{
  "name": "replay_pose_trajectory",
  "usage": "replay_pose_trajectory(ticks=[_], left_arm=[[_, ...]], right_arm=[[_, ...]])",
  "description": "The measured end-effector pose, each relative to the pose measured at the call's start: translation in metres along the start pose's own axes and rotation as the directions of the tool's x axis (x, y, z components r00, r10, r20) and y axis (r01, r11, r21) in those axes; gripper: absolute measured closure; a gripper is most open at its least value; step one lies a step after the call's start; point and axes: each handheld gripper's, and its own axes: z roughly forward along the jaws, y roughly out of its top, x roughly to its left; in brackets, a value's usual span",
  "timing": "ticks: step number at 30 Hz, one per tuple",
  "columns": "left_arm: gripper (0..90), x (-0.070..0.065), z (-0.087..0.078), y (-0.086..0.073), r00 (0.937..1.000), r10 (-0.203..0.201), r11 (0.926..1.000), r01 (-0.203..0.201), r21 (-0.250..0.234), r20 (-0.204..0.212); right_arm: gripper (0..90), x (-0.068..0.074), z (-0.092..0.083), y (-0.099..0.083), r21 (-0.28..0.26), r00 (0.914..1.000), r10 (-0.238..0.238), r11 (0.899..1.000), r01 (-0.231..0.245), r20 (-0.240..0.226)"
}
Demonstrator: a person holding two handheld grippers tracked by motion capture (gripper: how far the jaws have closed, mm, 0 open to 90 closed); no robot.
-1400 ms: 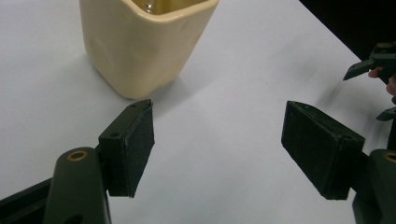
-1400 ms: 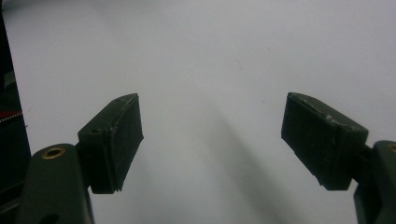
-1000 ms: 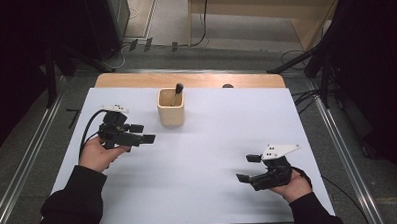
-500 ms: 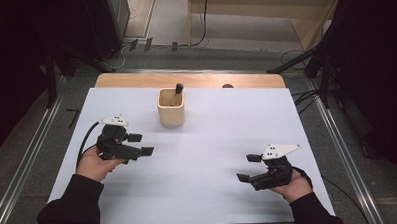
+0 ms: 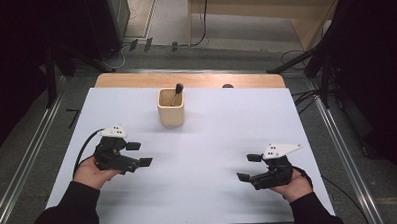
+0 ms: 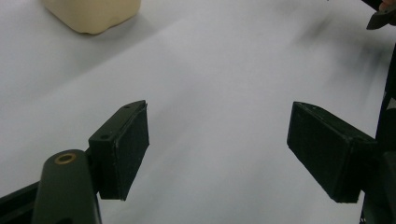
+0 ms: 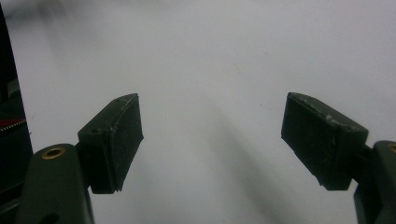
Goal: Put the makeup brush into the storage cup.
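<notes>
The left gripper (image 5: pixel 138 154), jaws just opened wide and empty, lies nearer the wooden cup (image 5: pixel 171 107). The cup stands toward the desk's (image 5: pixel 227 136) far edge, holding a pen (image 5: pixel 176 92). The right gripper (image 5: pixel 248 168) gapes empty.

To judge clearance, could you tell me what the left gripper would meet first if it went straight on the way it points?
Probably nothing: the left gripper points across bare white tabletop, passing the wooden cup.
</notes>
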Motion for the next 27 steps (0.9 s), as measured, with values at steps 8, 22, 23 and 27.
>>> replay_pose_trajectory(ticks=[8, 22, 23, 27], left_arm=[[21.3, -0.005, 0.002, -0.011, 0.9998, 0.011, 0.9999, -0.011, 0.005, 0.018], [20.8, -0.009, 0.004, -0.023, 0.9993, 0.031, 0.9993, -0.031, 0.019, 0.023], [20.8, -0.009, 0.004, -0.024, 0.9992, 0.032, 0.9993, -0.033, 0.018, 0.021], [20.7, -0.009, 0.005, -0.027, 0.9992, 0.027, 0.9994, -0.027, 0.023, 0.031]], right_arm=[[21.4, 0.000, -0.001, 0.000, -0.004, 1.0000, 0.005, 1.000, -0.005, -0.001], [21.4, -0.001, -0.001, 0.001, -0.012, 0.9999, 0.010, 1.000, -0.011, -0.006], [21.5, -0.001, -0.001, 0.001, -0.012, 0.9999, 0.011, 1.000, -0.011, -0.007], [21.4, -0.001, -0.001, 0.001, -0.013, 0.9999, 0.013, 1.000, -0.014, -0.005]])
